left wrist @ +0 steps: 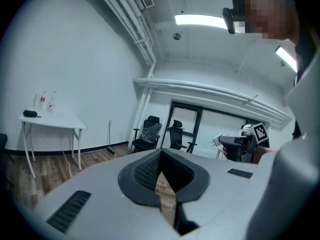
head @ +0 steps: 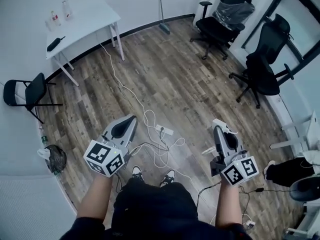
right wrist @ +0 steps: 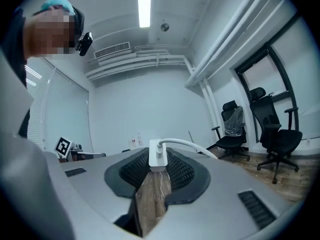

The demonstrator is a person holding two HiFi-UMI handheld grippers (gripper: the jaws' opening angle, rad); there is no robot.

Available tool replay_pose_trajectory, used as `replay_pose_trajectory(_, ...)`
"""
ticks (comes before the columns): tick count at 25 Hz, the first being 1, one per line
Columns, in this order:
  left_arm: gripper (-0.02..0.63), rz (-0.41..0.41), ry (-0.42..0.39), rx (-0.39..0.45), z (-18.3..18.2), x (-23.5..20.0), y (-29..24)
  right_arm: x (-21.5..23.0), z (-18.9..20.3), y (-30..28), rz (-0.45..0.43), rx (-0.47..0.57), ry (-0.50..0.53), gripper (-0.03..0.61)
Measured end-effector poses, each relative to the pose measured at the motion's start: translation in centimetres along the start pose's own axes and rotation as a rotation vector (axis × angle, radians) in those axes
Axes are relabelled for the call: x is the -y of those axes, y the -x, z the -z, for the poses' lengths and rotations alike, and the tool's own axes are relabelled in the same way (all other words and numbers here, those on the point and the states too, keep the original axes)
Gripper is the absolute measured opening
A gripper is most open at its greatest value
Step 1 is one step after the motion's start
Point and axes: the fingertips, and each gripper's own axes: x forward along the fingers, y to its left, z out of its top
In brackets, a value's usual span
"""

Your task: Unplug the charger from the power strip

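Note:
The white power strip [head: 164, 130] lies on the wood floor among loops of white cable [head: 150, 118], just ahead of the person's shoes. Both grippers are held high above it, pointing roughly level. My right gripper [head: 216, 127] is shut on the white charger [right wrist: 158, 156], whose cable [right wrist: 192, 145] arcs off to the right. The charger [left wrist: 216, 141] also shows at that gripper's tip in the left gripper view, clear of the strip. My left gripper [head: 131, 119] is shut, with only a thin slit between its jaws [left wrist: 160, 173] and nothing in it.
A white table [head: 82, 24] with small bottles stands at the far left, with a black folding chair [head: 30, 91] near it. Two black office chairs [head: 222, 14] [head: 265, 66] stand at the far right. A broom [head: 162, 14] leans on the back wall.

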Motion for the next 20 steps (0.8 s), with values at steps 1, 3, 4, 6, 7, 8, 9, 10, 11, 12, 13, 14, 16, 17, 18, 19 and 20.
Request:
replay_pose_trajectory(1, 0.020, 0.002, -0.008, 0.004, -0.8, 0.5, 0.8, -0.5, -0.8, 0.7, 0.005, 0.006, 0.011, 0.109)
replay_pose_trajectory(3, 0.020, 0.009, -0.031, 0.014, -2.3, 1.4, 2.0, -1.3, -2.1, 2.0, 0.018, 0.023, 0.037, 0.108)
replay_pose_trajectory(4, 0.020, 0.013, -0.044, 0.019, -3.0, 1.7, 2.5, -1.6, -2.7, 2.6, 0.024, 0.029, 0.048, 0.109)
replay_pose_trajectory(6, 0.020, 0.023, -0.064, 0.031, -4.4, 2.1, 3.1, -2.0, -3.6, 3.5, 0.031, 0.036, 0.060, 0.109)
replay_pose_trajectory(7, 0.020, 0.027, -0.071, 0.039, -5.0, 2.3, 3.3, -2.2, -3.9, 3.8, 0.033, 0.040, 0.063, 0.109)
replay_pose_trajectory(8, 0.020, 0.029, -0.078, 0.048, -5.6, 2.4, 3.5, -2.4, -4.3, 4.2, 0.034, 0.045, 0.066, 0.109)
replay_pose_trajectory(9, 0.020, 0.030, -0.084, 0.058, -6.1, 2.6, 3.6, -2.6, -4.6, 4.5, 0.034, 0.051, 0.071, 0.108)
replay_pose_trajectory(10, 0.020, 0.031, -0.084, 0.069, -6.6, 2.8, 3.7, -2.8, -5.0, 4.8, 0.034, 0.057, 0.076, 0.109)
replay_pose_trajectory(11, 0.020, 0.032, -0.080, 0.080, -7.0, 3.0, 3.7, -3.0, -5.3, 5.1, 0.034, 0.063, 0.080, 0.109)
replay_pose_trajectory(12, 0.020, 0.034, -0.075, 0.090, -7.4, 3.2, 3.8, -3.3, -5.6, 5.4, 0.033, 0.068, 0.083, 0.108)
replay_pose_trajectory(13, 0.020, 0.037, -0.071, 0.097, -7.6, 3.3, 3.9, -3.7, -5.9, 5.6, 0.032, 0.073, 0.087, 0.109)
replay_pose_trajectory(14, 0.020, 0.041, -0.071, 0.101, -7.7, 3.5, 4.0, -4.2, -6.2, 5.8, 0.031, 0.078, 0.091, 0.108)
replay_pose_trajectory(16, 0.020, 0.050, -0.083, 0.107, -7.9, 3.6, 4.0, -5.0, -6.7, 5.6, 0.025, 0.089, 0.107, 0.109)
replay_pose_trajectory(17, 0.020, 0.052, -0.094, 0.110, -8.0, 3.7, 3.9, -5.1, -6.9, 5.4, 0.021, 0.093, 0.115, 0.107)
replay_pose_trajectory(18, 0.020, 0.052, -0.106, 0.113, -8.1, 3.7, 3.7, -5.1, -7.2, 5.1, 0.017, 0.097, 0.121, 0.109)
replay_pose_trajectory(19, 0.020, 0.051, -0.114, 0.114, -8.2, 3.6, 3.5, -5.0, -7.5, 4.8, 0.013, 0.099, 0.124, 0.109)
replay_pose_trajectory(20, 0.020, 0.050, -0.116, 0.113, -8.2, 3.6, 3.3, -5.0, -7.7, 4.5, 0.009, 0.100, 0.124, 0.109)
